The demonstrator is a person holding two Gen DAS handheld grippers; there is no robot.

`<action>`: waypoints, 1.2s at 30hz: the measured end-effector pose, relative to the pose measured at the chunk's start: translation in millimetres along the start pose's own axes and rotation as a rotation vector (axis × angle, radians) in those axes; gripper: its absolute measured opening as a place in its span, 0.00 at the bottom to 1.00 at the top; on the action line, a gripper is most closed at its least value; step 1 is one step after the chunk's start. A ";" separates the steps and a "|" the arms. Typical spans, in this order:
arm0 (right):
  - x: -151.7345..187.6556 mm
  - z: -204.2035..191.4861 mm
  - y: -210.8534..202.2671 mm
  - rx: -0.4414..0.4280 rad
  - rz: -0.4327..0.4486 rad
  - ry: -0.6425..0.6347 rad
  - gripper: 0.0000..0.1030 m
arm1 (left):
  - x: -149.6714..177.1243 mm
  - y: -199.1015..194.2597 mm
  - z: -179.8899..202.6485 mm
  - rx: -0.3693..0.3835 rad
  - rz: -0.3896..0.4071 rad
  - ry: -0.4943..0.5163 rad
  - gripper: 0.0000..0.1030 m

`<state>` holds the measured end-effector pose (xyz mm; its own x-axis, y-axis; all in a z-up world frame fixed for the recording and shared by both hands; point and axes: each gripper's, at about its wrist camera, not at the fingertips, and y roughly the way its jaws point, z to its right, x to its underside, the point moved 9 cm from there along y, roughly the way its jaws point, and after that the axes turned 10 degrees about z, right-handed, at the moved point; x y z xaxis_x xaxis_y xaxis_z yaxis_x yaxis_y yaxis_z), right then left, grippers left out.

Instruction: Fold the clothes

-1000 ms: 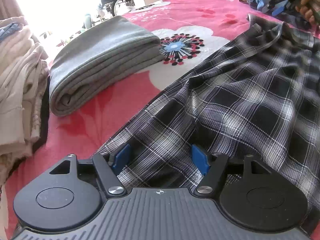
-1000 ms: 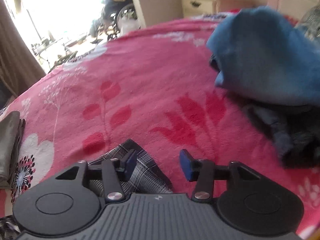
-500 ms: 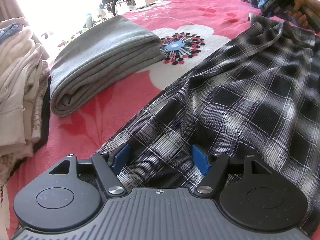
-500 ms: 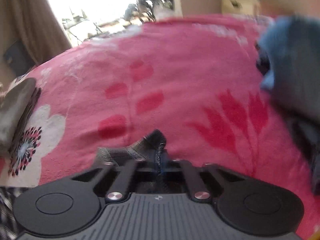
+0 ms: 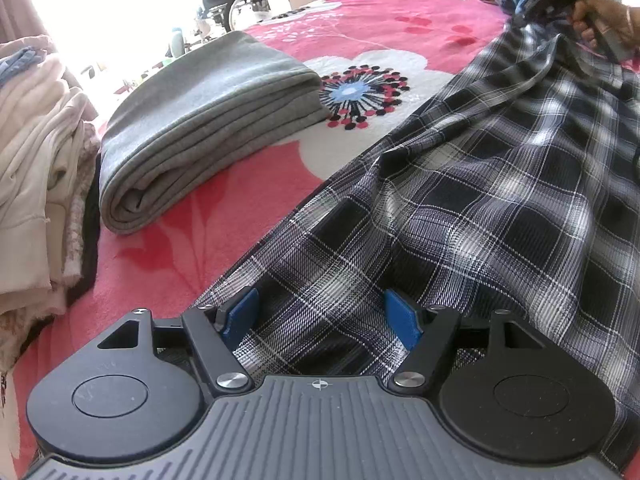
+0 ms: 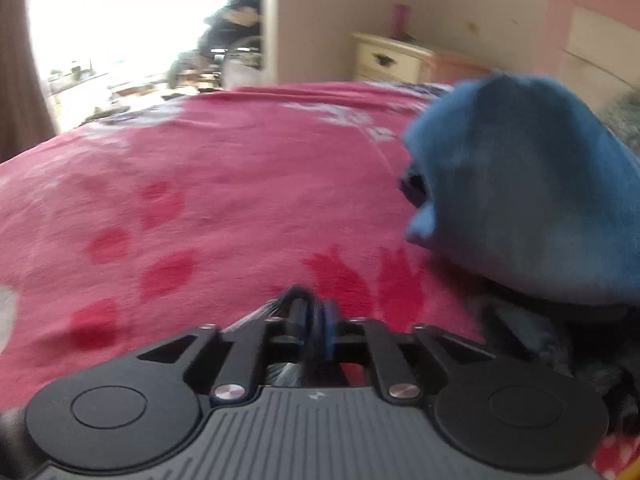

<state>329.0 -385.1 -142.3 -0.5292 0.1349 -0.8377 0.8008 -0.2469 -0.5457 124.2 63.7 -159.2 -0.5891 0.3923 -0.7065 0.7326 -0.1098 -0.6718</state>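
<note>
Overall, a bed covered by a red floral blanket carries every item. Only the left wrist view shows the blanket's large white flower with a blue centre; the right wrist view shows plain red leaf prints and is motion-blurred.

Next in size, the black-and-white plaid shirt lies spread across the right half of the left wrist view, running from the near edge to the far right corner. The right wrist view shows only a small bunched edge of it.

A folded grey garment rests on the blanket to the left of the shirt, apart from it. A stack of cream and white clothes stands at the left edge, just beside the grey garment. Both are visible only in the left wrist view.

A blue garment lies heaped on dark clothing at the right of the right wrist view; in the left wrist view it is a small patch at the far edge.

The left claw is spread, with its blue pads on either side of the shirt's near hem and not gripping it.

The right claw is pressed together, pinching the shirt's edge. The left wrist view shows it from outside, held by a hand at the shirt's far end.

A cream nightstand stands beyond the bed.
</note>
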 end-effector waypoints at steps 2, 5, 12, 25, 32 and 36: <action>-9.9 15.9 -4.3 0.040 0.029 0.036 0.25 | 0.0 0.1 0.0 -0.001 -0.001 -0.005 0.69; -22.3 27.4 -17.3 0.031 0.045 0.051 0.25 | 0.3 0.1 0.4 0.000 0.003 -0.003 0.69; -14.6 -21.2 -89.4 -0.306 -0.055 0.064 0.26 | -0.8 0.4 0.4 0.000 0.001 0.001 0.69; 107.9 -64.7 -159.3 -0.254 -0.184 -0.628 0.23 | -0.3 -0.7 -0.1 -0.005 0.004 -0.013 0.69; 68.9 -51.9 -139.0 -0.162 -0.080 -0.594 0.03 | 0.7 -2.1 -0.5 -0.012 0.013 -0.020 0.70; 37.9 -45.5 -125.4 -0.096 0.003 -0.588 0.03 | 0.5 -1.2 -0.6 -0.013 0.009 -0.025 0.70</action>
<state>221.3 -305.3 -106.6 -0.5712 -0.4270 -0.7010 0.8099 -0.1544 -0.5659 123.2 64.6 -158.7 -0.5909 0.3679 -0.7179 0.7420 -0.1013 -0.6627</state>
